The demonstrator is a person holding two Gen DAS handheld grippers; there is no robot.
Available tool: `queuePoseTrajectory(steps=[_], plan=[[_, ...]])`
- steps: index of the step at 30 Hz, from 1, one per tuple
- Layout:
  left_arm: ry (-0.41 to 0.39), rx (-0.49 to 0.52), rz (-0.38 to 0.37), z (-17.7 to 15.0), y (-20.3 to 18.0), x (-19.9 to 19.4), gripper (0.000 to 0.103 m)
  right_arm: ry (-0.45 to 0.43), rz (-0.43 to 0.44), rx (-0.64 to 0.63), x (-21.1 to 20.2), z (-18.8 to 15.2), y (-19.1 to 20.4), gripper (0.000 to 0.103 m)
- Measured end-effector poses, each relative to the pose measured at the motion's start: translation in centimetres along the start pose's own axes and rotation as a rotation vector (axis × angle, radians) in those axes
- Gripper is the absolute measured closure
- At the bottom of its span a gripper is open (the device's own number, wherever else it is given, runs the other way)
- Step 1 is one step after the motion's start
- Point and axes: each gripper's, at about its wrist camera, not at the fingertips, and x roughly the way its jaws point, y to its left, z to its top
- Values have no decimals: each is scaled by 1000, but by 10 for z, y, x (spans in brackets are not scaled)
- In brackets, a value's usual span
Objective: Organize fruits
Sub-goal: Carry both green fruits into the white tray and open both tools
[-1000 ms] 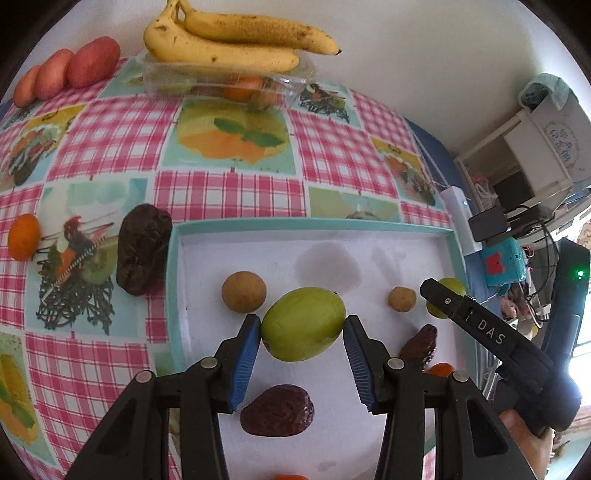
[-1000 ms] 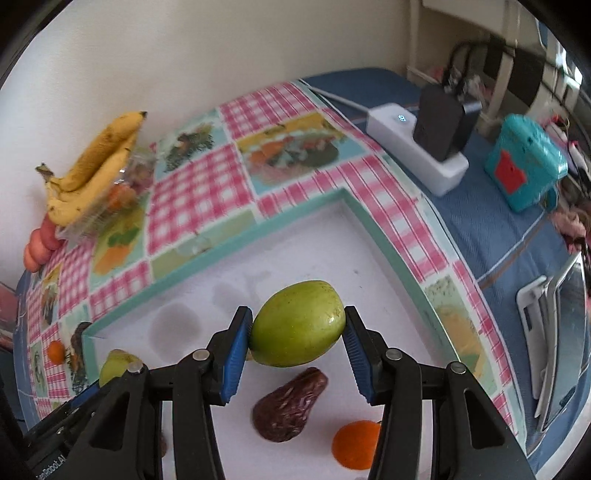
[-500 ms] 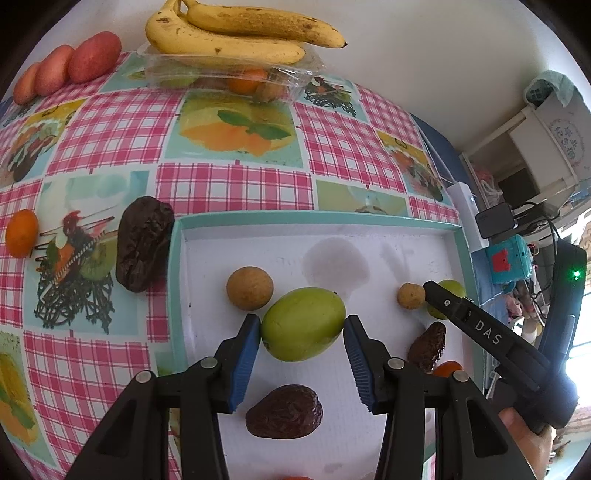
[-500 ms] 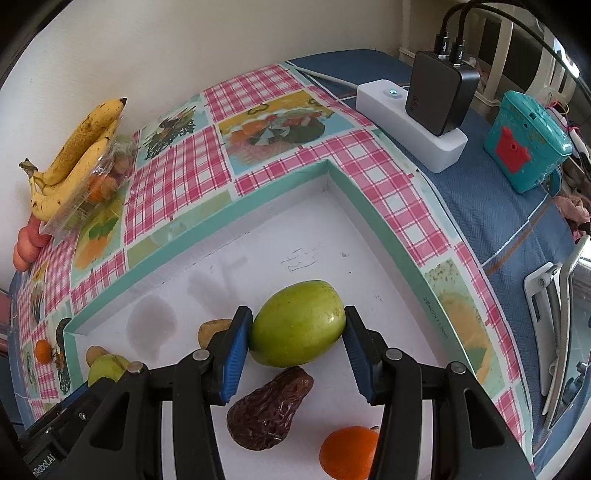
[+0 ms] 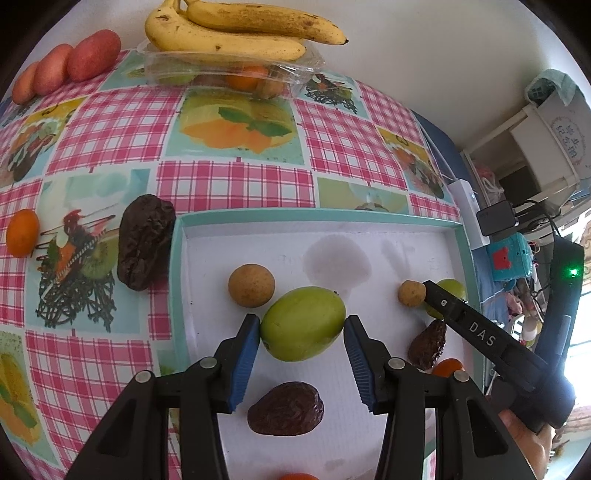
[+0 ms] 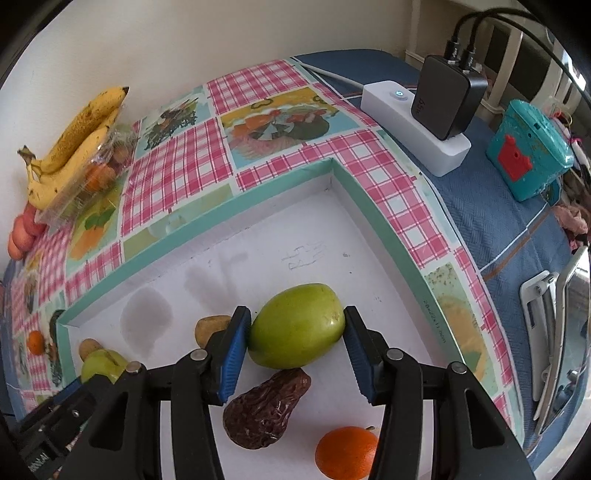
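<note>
My left gripper [image 5: 301, 319] is shut on a green fruit [image 5: 303, 325] over the white tray with a teal rim [image 5: 314, 215]. My right gripper [image 6: 295, 312] has its blue pads against a second green fruit [image 6: 295, 328] near the tray's right side [image 6: 384, 221], and its jaws are opening. In the left wrist view, the right gripper's black finger [image 5: 465, 321] reaches in from the right. In the tray lie two round brown fruits [image 5: 251, 285] [image 5: 411, 292], dark dried dates [image 5: 286, 408] [image 6: 266, 406] and an orange [image 6: 347, 452].
On the checked cloth, outside the tray, lie a dark date [image 5: 144, 242] and a small orange [image 5: 22, 232]. Bananas [image 5: 229, 33] rest on a clear plastic box at the wall, beside red fruits [image 5: 74, 62]. To the right stand a power strip [image 6: 413, 136] and a teal box [image 6: 528, 155].
The right gripper has shifted a little over the tray with its green fruit, and a brown fruit now shows beside its left finger. The left gripper has kept its place and its grip.
</note>
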Motion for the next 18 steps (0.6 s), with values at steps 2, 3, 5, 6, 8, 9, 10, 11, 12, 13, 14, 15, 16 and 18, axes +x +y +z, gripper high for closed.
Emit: queuePoseTrajectory(steps=[2,3,5,6,8,9,10,11,12,13,14,15,16,18], plan=[[-6,-5,-10,1,0,-4,52,1,-5,-5,1,0,0,48],[-10,-5,-11,2,0,-6,52,2,-5,-6,1,0,0,48],[-22,-1,-14,3,0,-12,52,2,-11,-11,0,0,0,47],[-26,1,-14,4,-1,-15,51,-1,-17,-16,-1,1,0,47],[-36,0,-8,6,0,-21,51,-11,-39,-28,-5,2,1,40],[-45,0,-4,7,0,-26,51,-18,-46,-31,-7,3,1,34],[-51,-1,-2,8,1,-29,51,-22,-47,-33,-9,3,1,34],[-62,-3,2,9,2,-34,51,-26,-46,-36,-12,4,1,34],[-71,-5,7,10,3,-37,50,-30,-46,-39,-15,5,2,34],[-81,-7,14,12,5,-41,49,-37,-47,-45,-19,5,3,34],[-93,-10,32,13,7,-47,47,-45,-48,-51,-24,6,5,34],[-102,-12,49,14,10,-50,47,-51,-47,-55,-27,6,6,34],[-110,-16,67,15,13,-53,47,-59,-45,-62,-32,7,8,34],[-121,-28,87,17,19,-58,47,-69,-36,-73,-39,8,12,34]])
